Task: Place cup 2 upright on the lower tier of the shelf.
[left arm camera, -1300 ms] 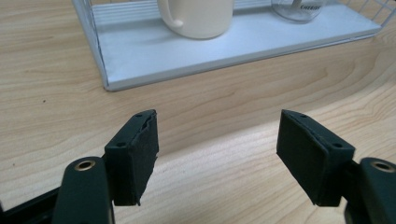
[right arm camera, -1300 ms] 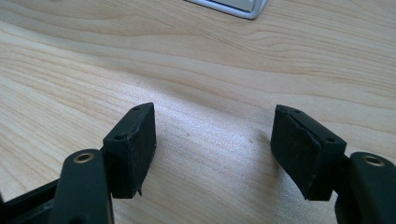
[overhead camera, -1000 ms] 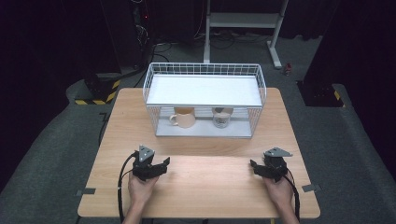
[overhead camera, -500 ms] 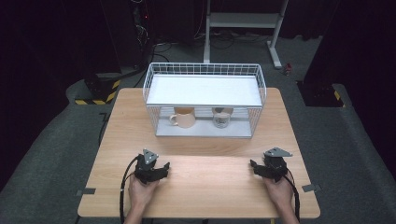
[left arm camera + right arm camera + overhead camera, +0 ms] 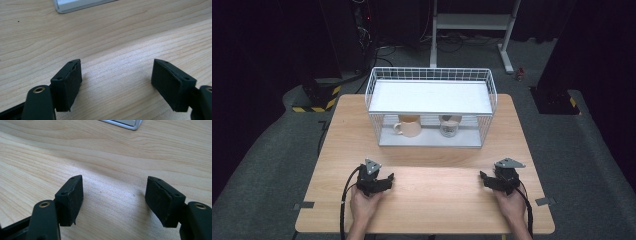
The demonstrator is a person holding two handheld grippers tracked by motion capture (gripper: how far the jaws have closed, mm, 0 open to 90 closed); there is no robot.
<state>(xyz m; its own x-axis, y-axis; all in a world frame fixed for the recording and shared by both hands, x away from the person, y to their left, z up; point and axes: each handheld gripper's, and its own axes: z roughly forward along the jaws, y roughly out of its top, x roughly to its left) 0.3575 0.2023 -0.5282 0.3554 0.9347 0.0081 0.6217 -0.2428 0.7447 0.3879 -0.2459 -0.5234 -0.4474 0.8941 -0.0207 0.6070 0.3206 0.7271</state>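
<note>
A white wire rack stands at the back of the wooden table. On its lower shelf sit a cream mug and a patterned mug. My left gripper rests on the table at the front left, open, with bare wood between its pads. At the front right lies my right gripper, also open over bare wood, its pads wide apart. A corner of the rack's base lies at the top of the left gripper view, and another corner of the rack's base at the top of the right gripper view.
The rack's flat white top shelf carries nothing. Broad bare wood lies between the two grippers and in front of the rack. Dark floor, a yellow-black striped block and a white frame stand lie beyond the table.
The left gripper has slid slightly back toward the front edge. The right gripper has stayed put.
</note>
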